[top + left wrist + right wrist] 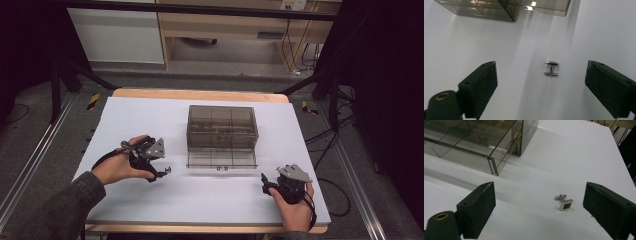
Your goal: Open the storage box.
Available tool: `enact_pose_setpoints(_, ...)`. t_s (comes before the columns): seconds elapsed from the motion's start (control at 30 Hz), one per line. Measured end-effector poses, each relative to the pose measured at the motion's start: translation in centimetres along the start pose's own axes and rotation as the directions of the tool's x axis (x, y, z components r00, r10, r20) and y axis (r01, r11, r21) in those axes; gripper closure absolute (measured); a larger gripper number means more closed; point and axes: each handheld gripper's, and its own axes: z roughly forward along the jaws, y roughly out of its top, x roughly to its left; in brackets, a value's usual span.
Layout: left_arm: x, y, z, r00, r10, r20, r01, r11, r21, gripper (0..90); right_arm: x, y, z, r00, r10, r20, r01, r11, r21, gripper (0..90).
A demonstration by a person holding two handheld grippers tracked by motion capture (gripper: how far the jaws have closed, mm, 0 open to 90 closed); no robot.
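So I'm hovering my left gripper (541, 82) wide open, holding nothing, over the oval cufflink (551, 68); it's lying between the jaws, nearer the right-hand one, stem pointing back at me. My right gripper (539, 205), just as open, is framing the square cufflink (564, 202).

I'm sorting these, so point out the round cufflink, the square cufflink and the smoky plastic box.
round cufflink (551, 68), left gripper view, on its post.
square cufflink (566, 205), right gripper view, on its dark face.
smoky plastic box (222, 121), high view, on its top panel.
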Motion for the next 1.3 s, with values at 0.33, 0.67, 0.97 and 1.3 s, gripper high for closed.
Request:
enact_pose_setpoints(0.33, -0.3, -0.3, 0.3, 0.9984, 0.024, 0.050, -0.026, 0.9990, 0.035, 17.6, 0.0, -0.1, 0.1, 0.9996, 0.025, 0.014, -0.025, 1.000, 0.006, 9.5)
enact_pose_setpoints(0.67, -0.5, -0.3, 0.9, 0.9945, 0.053, 0.090, -0.058, 0.9967, 0.056, 33.2, -0.2, -0.2, 0.3, 0.9997, 0.023, 0.010, -0.023, 1.000, 0.019, 11.0)
enact_pose_setpoints(0.97, -0.1, 0.0, 2.5, 0.9941, 0.012, 0.108, -0.021, 0.9962, 0.085, 47.1, -0.2, -0.3, 0.4, 0.9997, 0.024, 0.000, -0.024, 0.999, 0.036, 11.4)
enact_pose_setpoints(1.3, 0.7, 0.1, 3.4, 0.9908, -0.022, 0.134, 0.007, 0.9933, 0.115, 62.4, -0.2, -0.4, 0.6, 0.9996, 0.024, -0.015, -0.023, 0.999, 0.044, 11.8)
